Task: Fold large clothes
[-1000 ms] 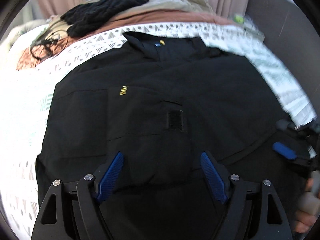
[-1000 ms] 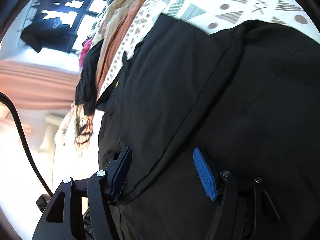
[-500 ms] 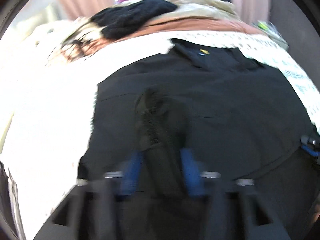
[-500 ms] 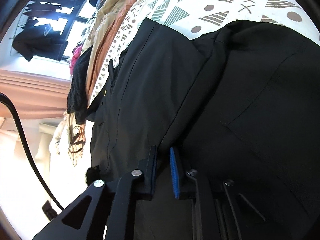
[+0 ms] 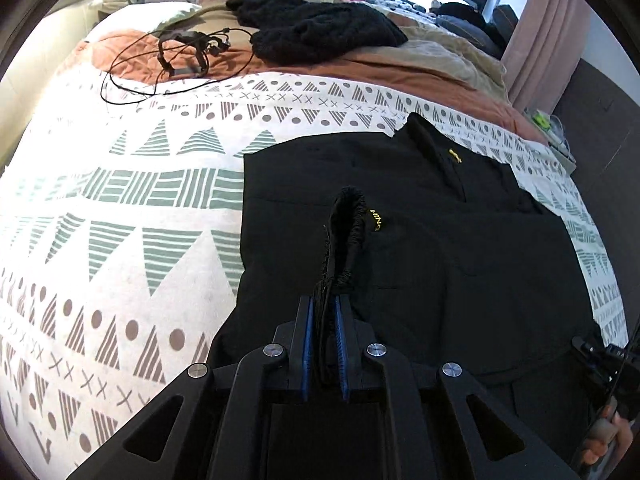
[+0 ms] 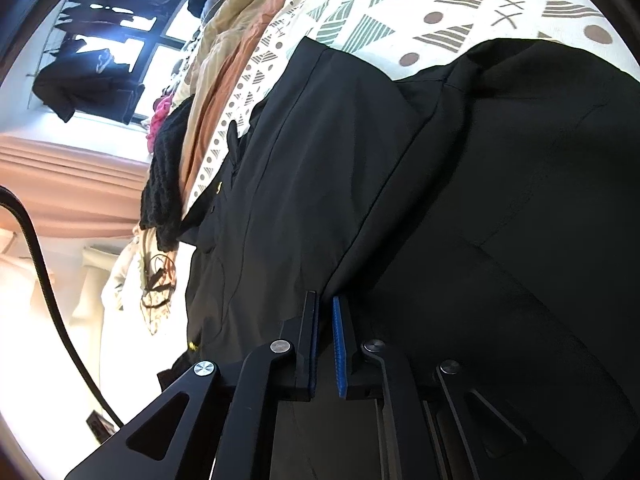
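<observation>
Jacket point(image 5: 460, 248) hem pinched, patterned bedspread point(image 5: 132, 216) alongside

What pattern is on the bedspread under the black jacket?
White bedspread with green and brown striped triangles, dots and crosses; clearest in the left wrist view.

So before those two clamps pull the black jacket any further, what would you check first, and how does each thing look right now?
1. Left gripper has cloth: ok. A bunched, elastic-edged cuff of the black jacket sits between its jaws, which are closing.
2. Right gripper has cloth: ok. It is shut on a folded edge of the jacket.
3. Each grip holds only the intended layer: cannot tell; the black fabric hides the layers.
4. Jacket lies flat on the patterned bedspread: mostly ok, with slight wrinkles near the collar.
5. Black cable and knitted garment clear of the jacket: ok; both lie apart, further up the bed.
</observation>
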